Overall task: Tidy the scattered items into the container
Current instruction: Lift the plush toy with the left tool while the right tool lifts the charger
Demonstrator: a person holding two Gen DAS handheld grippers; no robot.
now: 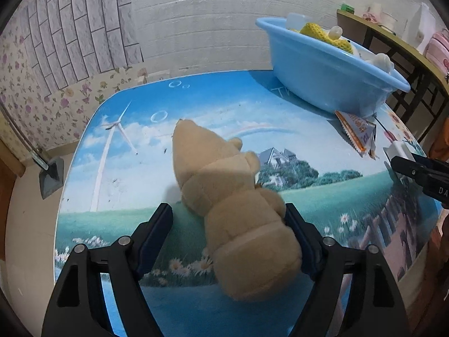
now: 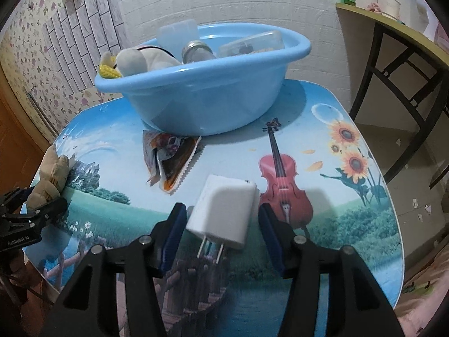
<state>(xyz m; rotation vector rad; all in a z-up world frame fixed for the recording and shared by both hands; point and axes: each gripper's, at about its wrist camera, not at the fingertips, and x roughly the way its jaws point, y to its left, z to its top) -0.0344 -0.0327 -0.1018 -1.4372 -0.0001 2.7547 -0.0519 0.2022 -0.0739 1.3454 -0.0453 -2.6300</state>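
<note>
While the left gripper (image 1: 228, 220) stood with its two black fingers spread apart, a beige plush teddy bear (image 1: 224, 196) lay on its side between them on the low table with a printed sky-and-meadow top (image 1: 134, 140). Its lower body sat right against the right-hand finger, so close that contact could not be ruled out, and a clear strip of tabletop showed between the toy and the left-hand finger. The head pointed away from the tool, toward the far edge. Nothing was clamped.

The right gripper (image 2: 221, 214) was likewise apart, its blue-padded fingers on either side of a white rectangular plastic plug-in charger (image 2: 224, 210). That charger lay flat on the tabletop with its two metal prongs pointing back toward the camera. Narrow gaps showed on both sides, so the pads were not pressing on it.

Beyond both tools, toward the far edge of the table, stood the round light-blue plastic basin (image 2: 207, 95). It already held a white soft toy (image 2: 140, 59), a yellow knitted piece (image 2: 108, 70), a glass jar (image 2: 196, 52) and a clear plastic box (image 2: 249, 45). A crumpled orange-and-white snack wrapper (image 2: 171, 160) lay on the table with its far end just under the near side of the basin, between the basin and the charger. In the right wrist view, the bear and the other tool appeared at the left edge, well apart from the charger.
</note>
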